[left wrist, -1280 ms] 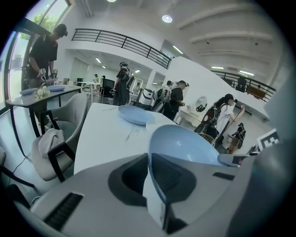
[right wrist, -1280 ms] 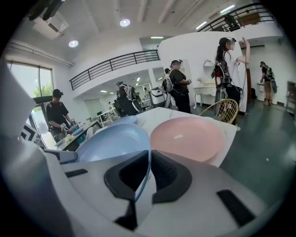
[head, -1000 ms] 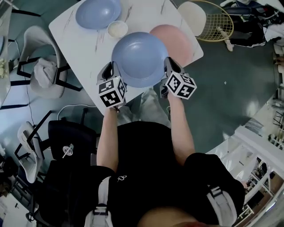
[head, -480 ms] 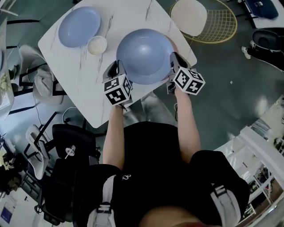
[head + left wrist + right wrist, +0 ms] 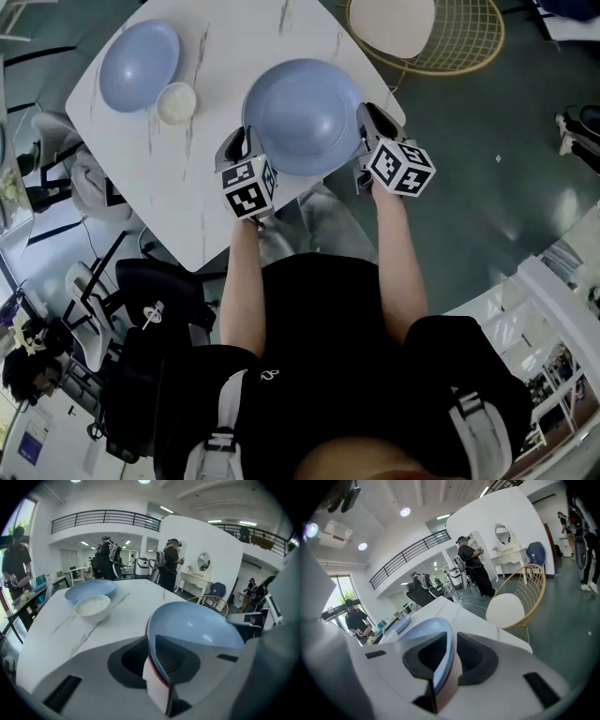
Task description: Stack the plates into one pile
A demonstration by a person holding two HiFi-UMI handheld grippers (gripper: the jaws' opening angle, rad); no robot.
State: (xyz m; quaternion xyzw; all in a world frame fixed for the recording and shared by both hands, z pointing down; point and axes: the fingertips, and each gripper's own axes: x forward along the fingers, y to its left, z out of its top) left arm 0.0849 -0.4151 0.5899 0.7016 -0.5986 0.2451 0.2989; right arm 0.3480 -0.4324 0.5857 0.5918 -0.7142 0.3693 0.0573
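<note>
Blue plate (image 5: pixel 302 114): lies at the near right corner of the desk (image 5: pixel 187 178), between both tongs. A pink rim (image 5: pixel 453 677) peeps out beneath it, so we judge it is already laid on a pink plate.
Left tongs (image 5: pixel 242 147): jaws opening, with the plate's left rim between them and the pads not pressing on it.
Right tongs (image 5: pixel 367 122): jaws opening too, with the right rim loose between them.
Handling: we judge it stiff, smooth, slippery and likely to chip.
Hold: we would pinch it at opposite rims and keep it level.
Remaining: a second blue plate (image 5: pixel 139 52) sits at the far left, with a white bowl (image 5: pixel 176 101) just beside it.
</note>
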